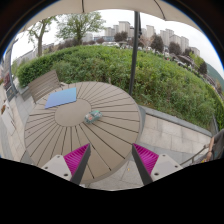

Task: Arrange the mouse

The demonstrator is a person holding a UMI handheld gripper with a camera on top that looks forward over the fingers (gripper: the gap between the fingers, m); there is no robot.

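Observation:
A round wooden slatted table (60, 135) stands outdoors on paving, ahead of the fingers. A blue mouse pad (61, 97) lies on its far left part. A small light-coloured mouse (92, 117) lies near the table's middle, to the right of the pad and apart from it. My gripper (112, 160) is open and empty, held high above the near edge of the table. Its magenta pads (76, 157) stand wide apart, with the table edge and paving between them.
A wooden bench (42, 82) stands beyond the table at the left. A dark pole (133, 62) rises just past the table's right side. A green hedge (160, 75) and buildings lie behind. Stone paving (170, 135) lies right of the table.

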